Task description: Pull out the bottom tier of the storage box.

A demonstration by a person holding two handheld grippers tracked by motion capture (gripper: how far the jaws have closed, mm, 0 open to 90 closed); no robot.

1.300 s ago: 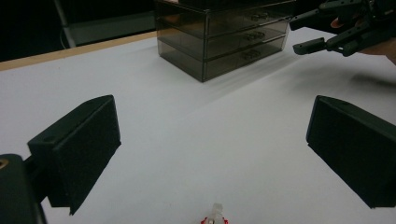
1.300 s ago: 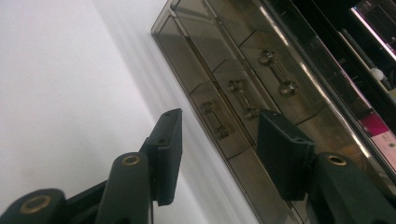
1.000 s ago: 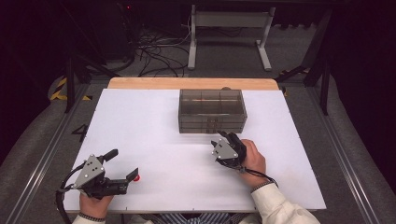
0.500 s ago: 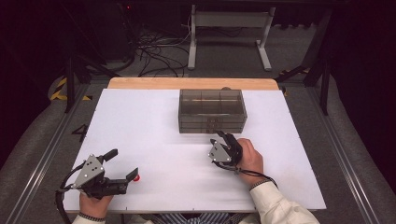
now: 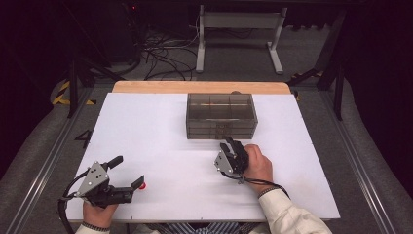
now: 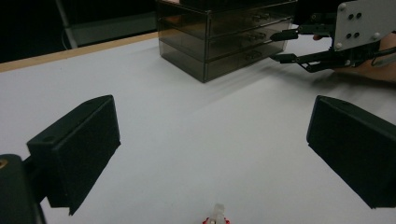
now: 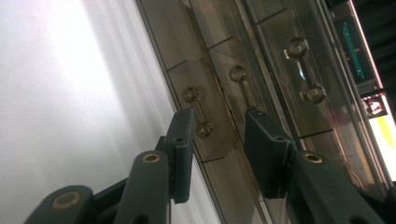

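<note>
Left gripper: resting at the near left corner of the white table, held in the person's left hand. Jaws are standing wide apart with nothing between them, as the left gripper view confirms. A small red-and-white piece is lying on the table just beside the nearer jaw tip.

Drawer box: a smoky, see-through unit of three stacked drawers, sitting toward the far middle of the table, its handled fronts facing the person.

Right gripper: held in the person's right hand, rolled onto its side and pointing at the lower front of the drawer box. Its jaws have just been closing and are now standing partly open. In the right gripper view they are flanking the lowest drawer's handle; one pad is lying next to the handle, but whether it is touching cannot be told.
</note>
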